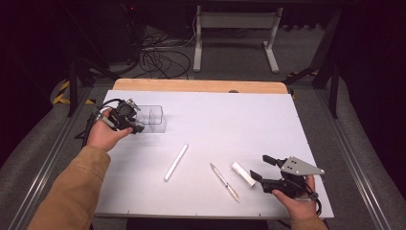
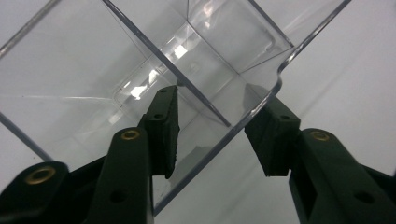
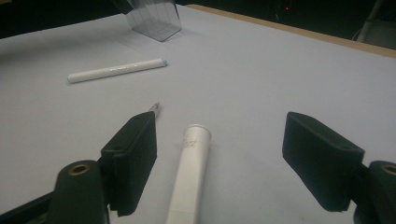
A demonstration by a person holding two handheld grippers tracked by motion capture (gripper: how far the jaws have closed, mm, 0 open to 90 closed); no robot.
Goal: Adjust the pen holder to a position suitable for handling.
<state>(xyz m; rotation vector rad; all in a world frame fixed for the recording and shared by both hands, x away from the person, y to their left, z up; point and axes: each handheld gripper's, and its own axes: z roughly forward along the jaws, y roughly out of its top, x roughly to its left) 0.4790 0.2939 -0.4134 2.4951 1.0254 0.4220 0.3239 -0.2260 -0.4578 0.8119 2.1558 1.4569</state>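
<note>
Black jaws of the left gripper (image 2: 217,126) straddle the near wall of the clear plastic organiser (image 2: 154,60): one jaw inside the compartment, one outside, wall between them. Whether the pads press on the wall cannot be told; a gap shows at the outer pad. From the high view, the left gripper (image 1: 136,122) points toward 3 o'clock, its nose at the organiser's (image 1: 154,117) left end. The left hand (image 1: 106,133) wraps the gripper body from below and behind, wrist bent, tan sleeve running down to 7 o'clock; cable loops off toward 10 o'clock.

Organiser sits on the white desk (image 1: 225,120) at about 10 o'clock from the desk's middle, upright, with an inner divider.

Right gripper (image 1: 261,167): jaws wide apart, clamped on nothing. In the right gripper view a short white tube (image 3: 191,172) lies on the desk between them, touching neither. In the high view the tube (image 1: 243,174) lies at 10 o'clock from the right gripper, just beside it. The right hand (image 1: 297,199) grips from underneath at the desk's 5 o'clock corner, grey plate on top, jaws aimed toward 10 o'clock.

Slim pen (image 1: 224,182) lies left of the tube, near it. White marker (image 1: 176,162) lies farther left, well apart, angled toward 1 o'clock.
</note>
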